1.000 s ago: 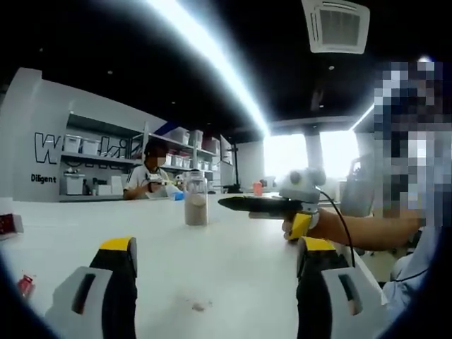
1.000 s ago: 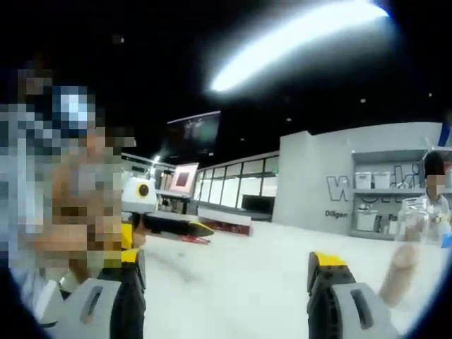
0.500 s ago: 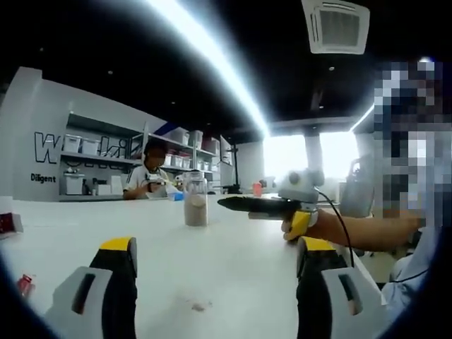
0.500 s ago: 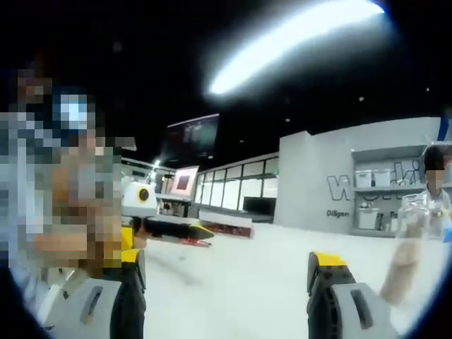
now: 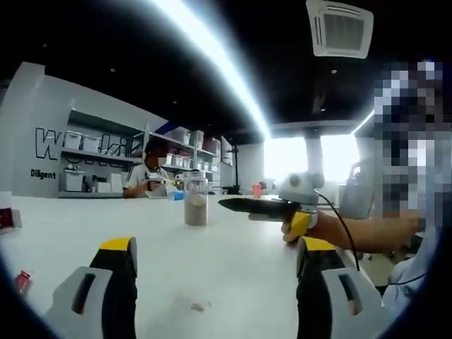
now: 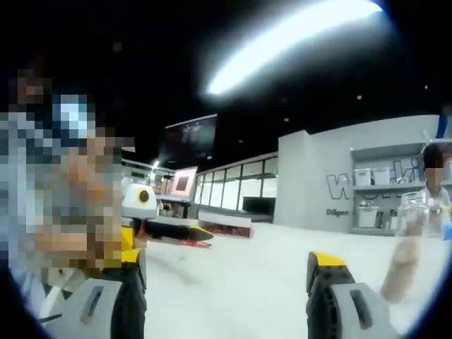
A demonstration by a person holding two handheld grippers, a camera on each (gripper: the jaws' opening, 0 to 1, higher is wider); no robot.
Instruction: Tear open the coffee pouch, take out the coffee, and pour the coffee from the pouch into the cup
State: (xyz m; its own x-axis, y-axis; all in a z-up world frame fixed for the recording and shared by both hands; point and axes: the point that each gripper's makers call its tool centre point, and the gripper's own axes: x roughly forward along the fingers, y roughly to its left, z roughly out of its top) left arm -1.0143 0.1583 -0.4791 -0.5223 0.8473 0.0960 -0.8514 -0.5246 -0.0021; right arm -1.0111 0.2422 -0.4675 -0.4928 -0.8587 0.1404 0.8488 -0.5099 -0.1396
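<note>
A glass cup (image 5: 195, 202) with light brown powder in its lower part stands upright on the white table (image 5: 233, 275); in the right gripper view the cup (image 6: 409, 247) is blurred at the right edge. A small red pouch (image 5: 23, 282) lies on the table at the far left. My left gripper (image 5: 217, 247) is open above the table, with nothing between its yellow-tipped jaws. My right gripper (image 6: 227, 258) is open too, and empty. Each gripper shows side-on in the other's view: the right gripper (image 5: 258, 205) in a hand, the left gripper (image 6: 169, 227) likewise.
A red box (image 5: 7, 219) sits at the table's left edge. A small stain (image 5: 198, 306) marks the table between my left jaws. A second person sits behind the cup by wall shelves (image 5: 92, 166). The holder's forearm (image 5: 367, 233) crosses the right side.
Both views have shifted very slightly. Nothing on the table has moved and both grippers stay open.
</note>
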